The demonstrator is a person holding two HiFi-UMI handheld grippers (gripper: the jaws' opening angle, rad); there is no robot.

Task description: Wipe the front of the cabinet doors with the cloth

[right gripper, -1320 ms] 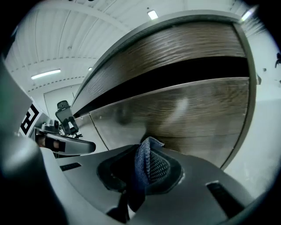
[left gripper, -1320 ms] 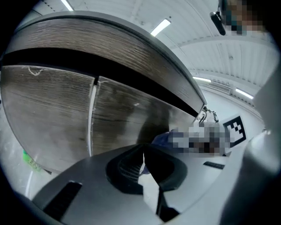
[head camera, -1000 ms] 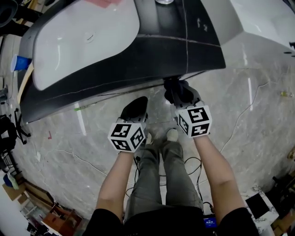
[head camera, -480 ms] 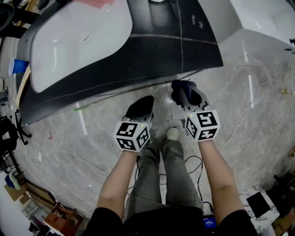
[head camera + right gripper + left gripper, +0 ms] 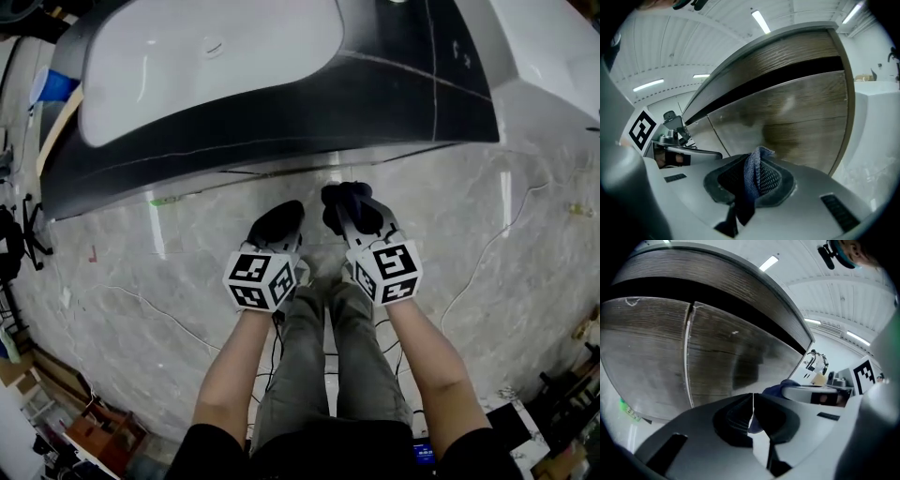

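A pale marble floor (image 5: 141, 281) fills the near half of the head view. At the far side a dark counter (image 5: 281, 122) with a white basin (image 5: 206, 66) overhangs the cabinet. Its wood-grain doors (image 5: 726, 357) show in both gripper views, with a thin upright seam between two of them and a dark gap above.

The person's legs (image 5: 328, 356) stand between the two forearms. The left gripper (image 5: 277, 220) is held to the left, near the counter's edge. Its jaws are pressed together with nothing between them.

The right gripper (image 5: 349, 211) is just beside it on the right, a little farther forward. Its jaws are clamped on the dark blue cloth (image 5: 754, 164). The cloth's top edge sticks out past the jaws toward the right door. No view shows whether the cloth touches that door.
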